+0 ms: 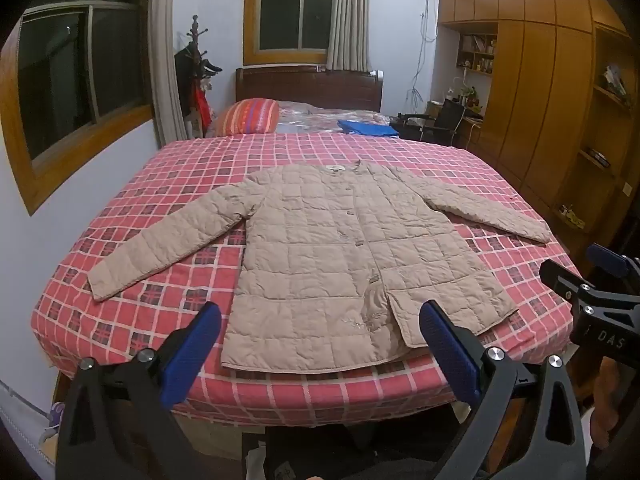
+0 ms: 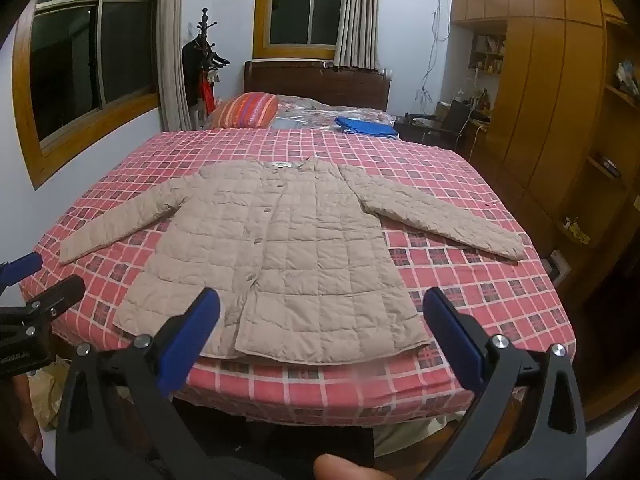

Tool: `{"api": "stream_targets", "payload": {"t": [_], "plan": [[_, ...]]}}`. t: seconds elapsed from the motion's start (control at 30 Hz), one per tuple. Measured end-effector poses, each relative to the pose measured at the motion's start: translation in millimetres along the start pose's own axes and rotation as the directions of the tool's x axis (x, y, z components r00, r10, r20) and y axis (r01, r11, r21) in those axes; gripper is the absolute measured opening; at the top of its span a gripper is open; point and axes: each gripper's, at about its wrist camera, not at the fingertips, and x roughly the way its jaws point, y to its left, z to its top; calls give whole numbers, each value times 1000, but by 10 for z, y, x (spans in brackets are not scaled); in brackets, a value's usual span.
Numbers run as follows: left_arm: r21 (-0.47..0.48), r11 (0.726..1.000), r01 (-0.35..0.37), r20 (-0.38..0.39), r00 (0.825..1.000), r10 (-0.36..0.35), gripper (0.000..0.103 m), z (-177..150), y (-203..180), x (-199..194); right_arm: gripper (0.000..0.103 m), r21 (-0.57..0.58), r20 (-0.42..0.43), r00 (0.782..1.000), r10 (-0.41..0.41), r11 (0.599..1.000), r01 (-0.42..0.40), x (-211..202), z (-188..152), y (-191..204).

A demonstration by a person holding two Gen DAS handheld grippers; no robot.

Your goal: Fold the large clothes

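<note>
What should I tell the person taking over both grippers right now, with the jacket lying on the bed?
Left gripper: open, empty, held off the bed's near edge facing the jacket's hem.
Right gripper: open, empty, beside the left one, also short of the hem.
Beige quilted jacket: lies flat, front up, buttoned, collar toward the headboard, both sleeves spread out to the sides on the red checked bedspread.
Done: jacket is laid out; no fold made yet.
Left: fold the sleeves in over the body, then fold the body. A striped pillow and a blue folded item sit at the far end, out of the way.
</note>
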Motion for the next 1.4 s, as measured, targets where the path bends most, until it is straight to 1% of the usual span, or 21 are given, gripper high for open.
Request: {"api": "stream_targets", "payload": {"t": [0.2, 0.33, 0.8, 0.93, 1.4], "plan": [[2, 1000, -3, 1, 1000, 3, 99, -2, -14, -3, 101, 5, 4, 1000, -1, 1000, 1, -12, 8, -43], [4, 1000, -1, 2, 1000, 1, 99, -2, -29, -19, 101, -4, 2, 1000, -13, 1000, 13, -2, -2, -2], [0, 1000, -3, -1, 1000, 3, 99, 0, 16, -13, 101, -6, 3, 1000, -12, 1000, 12, 29, 17, 19], [1, 1000, -4, 0, 1000, 4, 99, -4, 30, -4, 101, -6, 2, 1000, -11, 1000, 11, 20, -4, -48], [1, 1000, -8, -2, 1000, 8, 99, -10, 22, 29, 101, -7, 5, 1000, -12, 1000, 12, 34, -23, -69]]}}
